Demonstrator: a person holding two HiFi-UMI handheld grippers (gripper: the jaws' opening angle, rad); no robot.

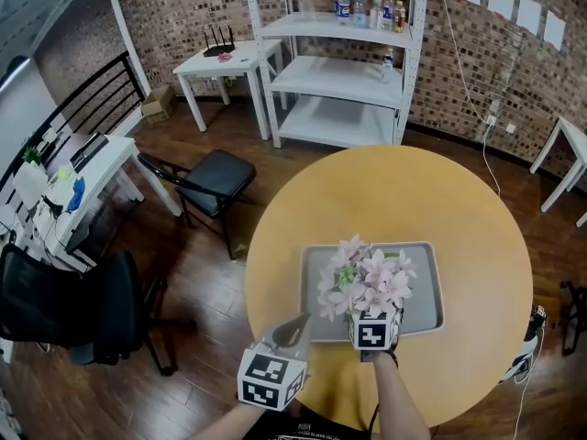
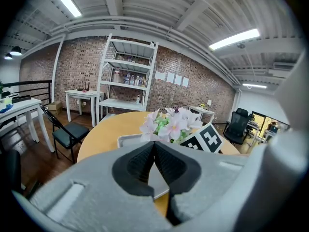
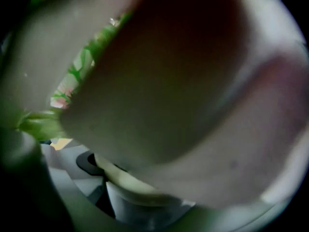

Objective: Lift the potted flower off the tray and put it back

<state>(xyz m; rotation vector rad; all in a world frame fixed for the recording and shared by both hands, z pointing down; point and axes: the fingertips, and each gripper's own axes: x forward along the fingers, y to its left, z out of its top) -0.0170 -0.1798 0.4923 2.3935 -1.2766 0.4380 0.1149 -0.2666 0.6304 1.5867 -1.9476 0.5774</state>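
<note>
Closest to us was the left gripper (image 1: 292,330), held low at the near edge of the table (image 1: 459,209), just short of the tray (image 1: 424,282). Its jaws were pressed together at the tips with nothing between them, so it took no part in the hold.

Beside it, the right gripper (image 1: 374,330) was pushed in under the blooms of the potted flower (image 1: 365,280), which stood over the near part of the tray. In the right gripper view the petals (image 3: 169,71) filled almost everything. Low down, one dark pad (image 3: 89,163) lay against the pale rim of the pot (image 3: 140,207). We judged the jaws were pinching the pot at that rim, though the other pad was hidden. We could not tell whether the pot's base was resting on the tray or just off it.

We judged the pot to be small, light and stiff, and probably smooth enough to slip. The blooms looked soft and easily crushed, and they put the weight up high. The rim or the wall just below it seemed the right place to grip, squarely, keeping the pot upright and the petals out of the jaws.

Beyond the table stood a black chair (image 1: 215,177), and farther off a white shelf (image 1: 339,76) against the brick wall (image 1: 183,7).
</note>
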